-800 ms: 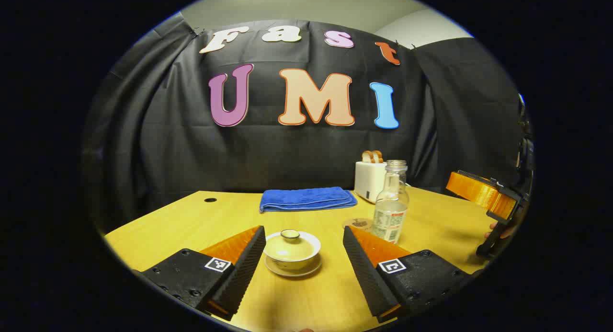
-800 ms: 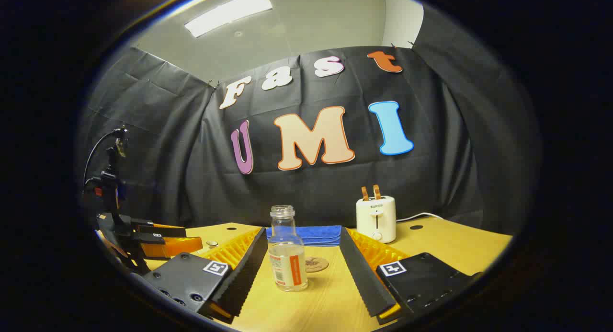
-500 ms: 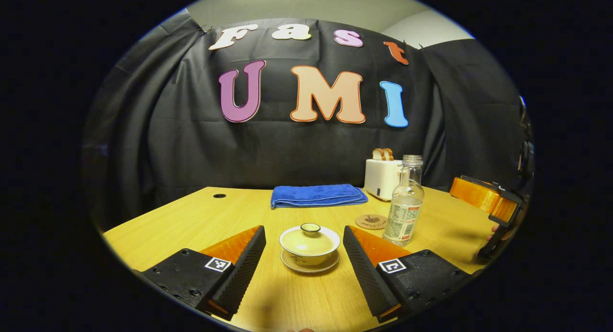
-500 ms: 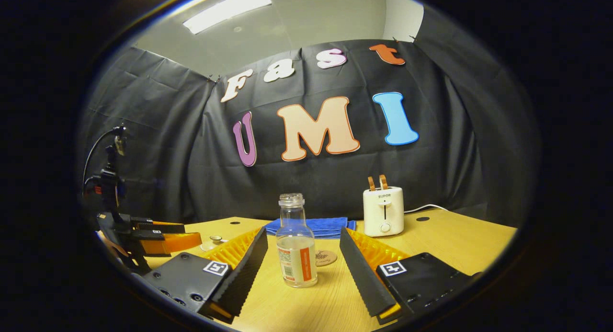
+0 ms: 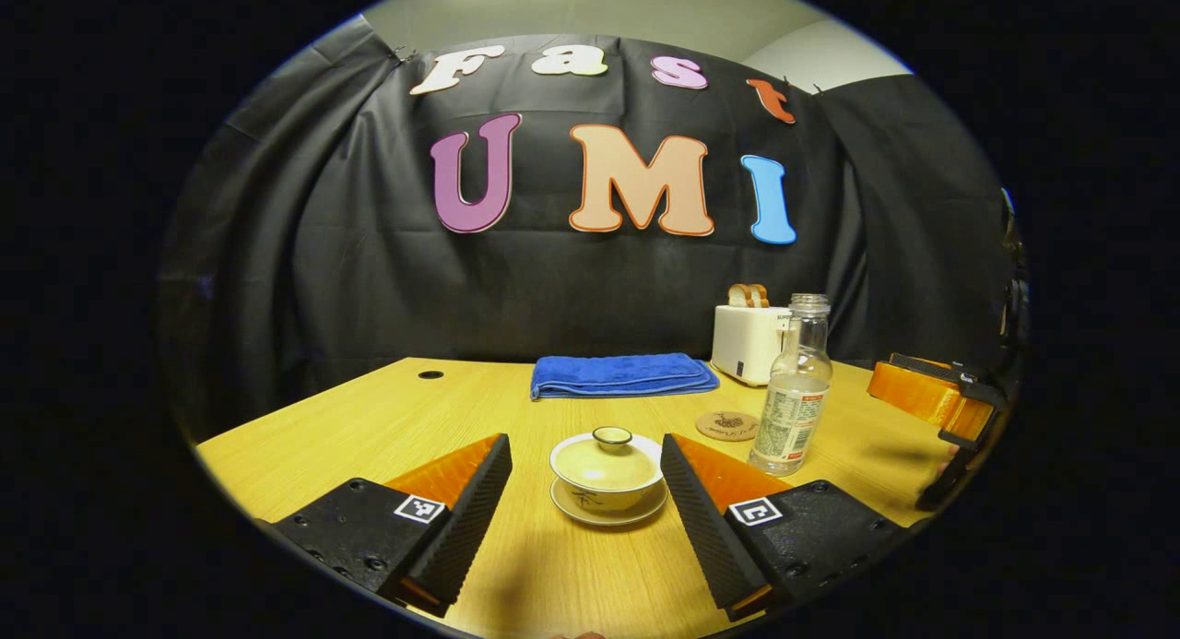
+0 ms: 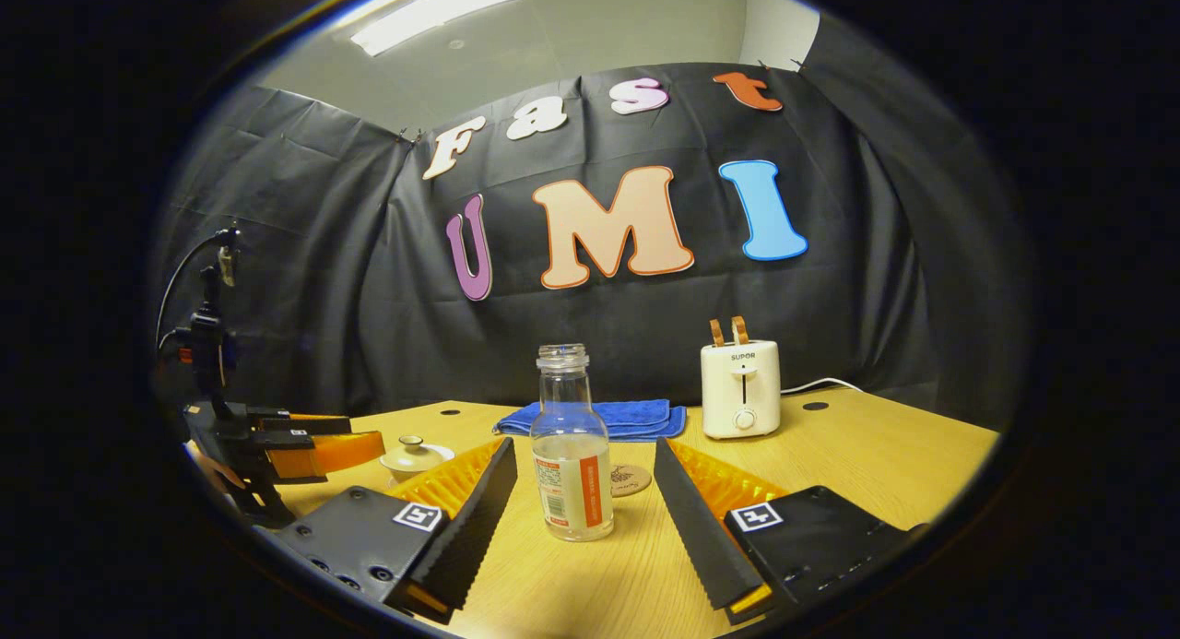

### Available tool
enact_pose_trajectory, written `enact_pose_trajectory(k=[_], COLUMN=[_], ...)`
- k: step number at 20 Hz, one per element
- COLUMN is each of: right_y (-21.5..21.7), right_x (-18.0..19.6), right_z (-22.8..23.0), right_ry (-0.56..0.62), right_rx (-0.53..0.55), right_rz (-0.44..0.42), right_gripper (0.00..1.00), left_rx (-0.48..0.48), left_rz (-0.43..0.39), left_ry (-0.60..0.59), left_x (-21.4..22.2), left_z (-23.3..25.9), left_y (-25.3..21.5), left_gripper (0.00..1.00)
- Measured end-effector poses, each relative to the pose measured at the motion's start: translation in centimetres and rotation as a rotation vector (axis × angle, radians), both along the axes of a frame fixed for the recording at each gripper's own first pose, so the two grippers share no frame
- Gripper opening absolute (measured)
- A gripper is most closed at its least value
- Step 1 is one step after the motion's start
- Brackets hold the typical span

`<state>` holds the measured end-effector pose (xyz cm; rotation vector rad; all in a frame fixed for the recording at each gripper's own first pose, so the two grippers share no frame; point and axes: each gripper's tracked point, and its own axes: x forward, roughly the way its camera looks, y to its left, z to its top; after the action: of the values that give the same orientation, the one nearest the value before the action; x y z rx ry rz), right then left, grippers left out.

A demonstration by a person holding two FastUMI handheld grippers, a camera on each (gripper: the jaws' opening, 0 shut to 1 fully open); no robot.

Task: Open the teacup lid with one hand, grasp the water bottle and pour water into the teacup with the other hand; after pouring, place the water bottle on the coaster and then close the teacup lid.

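A cream lidded teacup (image 5: 607, 470) on its saucer sits between the fingers of my left gripper (image 5: 586, 514), which is open and not touching it. The lid with its small knob rests on the cup. The clear uncapped water bottle (image 6: 572, 457), partly filled, stands upright between the fingers of my right gripper (image 6: 583, 524), also open and apart from it. A round brown coaster (image 6: 631, 479) lies just behind the bottle. In the left gripper view the bottle (image 5: 792, 400) and coaster (image 5: 727, 426) stand right of the cup. The teacup (image 6: 416, 456) appears at the left in the right gripper view.
A folded blue towel (image 5: 622, 375) lies at the back of the wooden table (image 5: 369, 418). A white toaster (image 6: 740, 389) with toast stands at the back right. The other gripper (image 5: 931, 392) hangs at the right edge of the left gripper view.
Both grippers have moved and lowered a little, so teacup and bottle sit better centred between their own fingers. Nothing on the table has moved.
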<state>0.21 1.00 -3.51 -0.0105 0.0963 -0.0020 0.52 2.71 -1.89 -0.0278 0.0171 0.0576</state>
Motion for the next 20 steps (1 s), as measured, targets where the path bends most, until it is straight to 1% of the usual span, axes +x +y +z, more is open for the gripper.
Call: enact_pose_trajectory(k=[1,3,4,5,8,9,10,13,15,16,17,20], right_y=[0.0,0.0,0.0,0.0,0.1,0.1,0.1,0.4,0.7,0.5,0.4,0.2], right_x=[0.2,0.2,0.2,0.2,0.3,0.4,0.3,0.4,0.5,0.5,0.5,0.5], right_z=[0.0,-0.3,-0.4,-0.5,-1.0,-1.0,-1.2,-1.4,-1.8,-2.2,-2.2,-2.1], right_ry=[0.005,0.012,0.016,0.022,0.035,0.041,0.043,0.05,0.067,0.077,0.079,0.076], right_rx=[-0.003,-0.012,-0.019,-0.026,-0.038,-0.042,-0.044,-0.063,-0.067,-0.065,-0.066,-0.068], right_rz=[-0.001,-0.006,-0.009,-0.01,-0.008,-0.008,-0.008,-0.003,0.003,0.0,-0.003,-0.009], right_gripper=[0.96,0.96,0.94,0.96,0.96,0.96,0.96,0.96,0.96,0.94,0.96,0.94], left_rx=[0.001,0.004,0.007,0.011,0.053,0.052,0.046,0.043,0.045,0.044,0.046,0.044], left_rz=[0.005,0.004,0.006,0.006,-0.001,0.002,0.011,0.024,0.024,0.024,0.021,0.024], left_ry=[-0.01,-0.014,-0.02,-0.029,-0.065,-0.066,-0.061,-0.06,-0.058,-0.06,-0.061,-0.06], left_x=[-0.1,-0.2,-0.2,-0.3,-0.3,-0.4,-0.4,-0.4,-0.3,-0.3,-0.3,-0.5], left_z=[0.1,0.2,0.2,0.3,1.0,0.9,0.8,0.7,0.6,0.8,0.7,0.6], left_y=[0.1,0.0,0.1,0.1,-0.4,-0.2,0.0,0.2,0.1,0.1,0.1,0.1], left_gripper=[0.95,0.96,0.96,0.95,0.96,0.93,0.95,0.97,0.97,0.97,0.97,0.97])
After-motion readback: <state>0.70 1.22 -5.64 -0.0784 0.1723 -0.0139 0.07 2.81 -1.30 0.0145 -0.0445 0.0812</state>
